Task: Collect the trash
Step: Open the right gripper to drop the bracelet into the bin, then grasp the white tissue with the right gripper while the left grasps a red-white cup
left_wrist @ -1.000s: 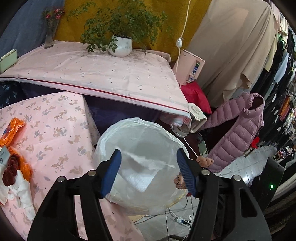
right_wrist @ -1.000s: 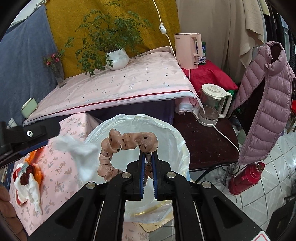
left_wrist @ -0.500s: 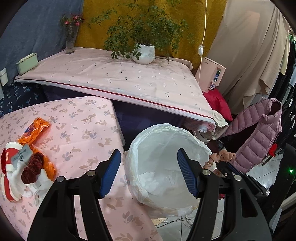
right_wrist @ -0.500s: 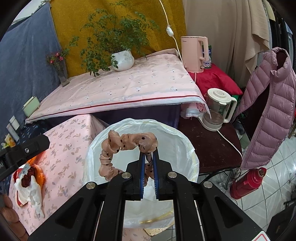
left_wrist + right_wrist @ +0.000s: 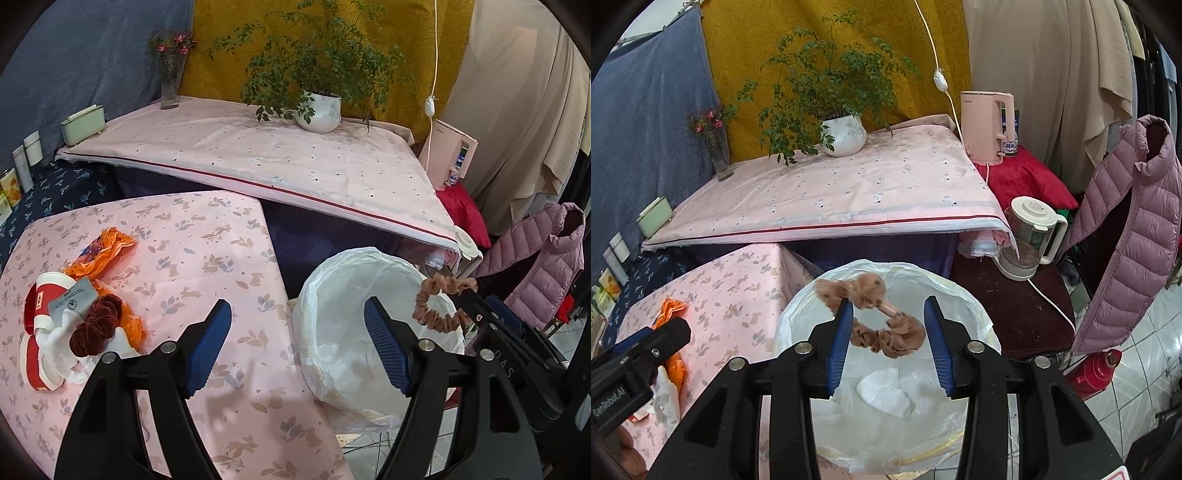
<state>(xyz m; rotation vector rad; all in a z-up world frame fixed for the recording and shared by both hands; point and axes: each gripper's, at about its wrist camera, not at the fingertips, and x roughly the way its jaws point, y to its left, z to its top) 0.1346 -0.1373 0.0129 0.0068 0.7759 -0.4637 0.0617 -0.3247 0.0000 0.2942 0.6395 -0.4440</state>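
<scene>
Over the white-lined round trash bin (image 5: 975, 317), right gripper (image 5: 888, 334) jaws are opening, tan ruffled fabric scrunchie (image 5: 886, 332) loose between them; left gripper (image 5: 297, 334) wide, empty, beside bin.

A potted plant (image 5: 844, 134) in a white ribbed pot stands on the raised pink-covered tabletop (image 5: 827, 199), against a mustard backdrop. A glass vase of red flowers (image 5: 718, 147) stands at that tabletop's left end. A pink electric kettle (image 5: 986, 127) stands to the right on a red cloth. A glass blender jug (image 5: 1028, 238) sits on a dark side table. A mauve quilted jacket (image 5: 1130, 229) hangs at far right, above a red flask (image 5: 1093, 373) on the tiled floor.
</scene>
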